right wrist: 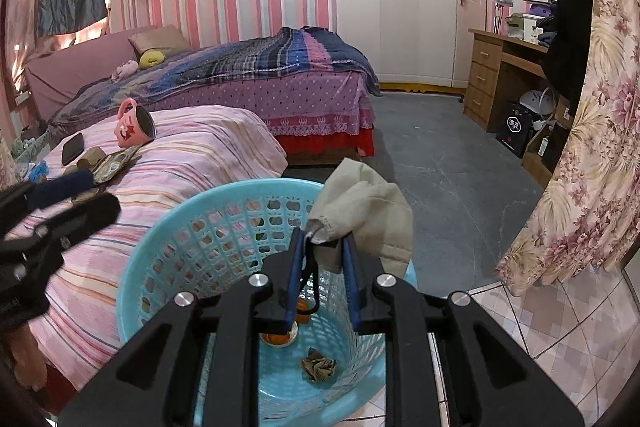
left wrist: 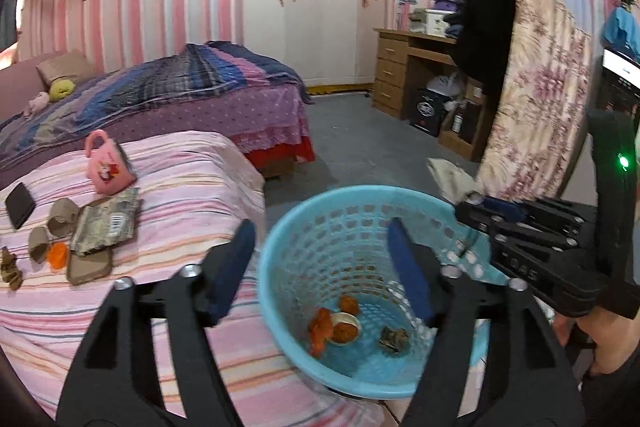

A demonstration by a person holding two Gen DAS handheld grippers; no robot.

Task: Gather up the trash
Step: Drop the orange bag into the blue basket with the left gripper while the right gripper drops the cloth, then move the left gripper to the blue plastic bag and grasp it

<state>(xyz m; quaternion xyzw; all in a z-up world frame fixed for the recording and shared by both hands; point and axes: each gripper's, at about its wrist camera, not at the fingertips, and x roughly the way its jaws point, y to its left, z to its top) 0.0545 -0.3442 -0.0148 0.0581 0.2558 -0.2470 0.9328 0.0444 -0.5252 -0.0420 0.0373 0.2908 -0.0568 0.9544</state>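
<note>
A light blue plastic basket [left wrist: 288, 227] [right wrist: 168, 227] stands beside the pink striped bed; orange peels [left wrist: 324, 323] and a crumpled wrapper [left wrist: 394, 339] [right wrist: 318, 365] lie in its bottom. My right gripper [right wrist: 324, 243] [left wrist: 472, 203] is shut on a beige face mask [right wrist: 364, 211] [left wrist: 448, 175] and holds it over the basket's far rim. My left gripper [left wrist: 320, 243] [right wrist: 92, 191] is open and empty, above the basket's near-left side. On the bed lie a printed wrapper [left wrist: 106, 223], cardboard tubes [left wrist: 62, 215] and an orange scrap [left wrist: 57, 255].
A pink mug [left wrist: 108, 171] [right wrist: 134, 125] and a black phone [left wrist: 18, 205] [right wrist: 73, 149] lie on the striped bed [left wrist: 192, 187]. A second bed [right wrist: 280, 75] stands behind it. A floral cloth [right wrist: 592, 147] hangs at the right, and a wooden desk [right wrist: 492, 75] is beyond.
</note>
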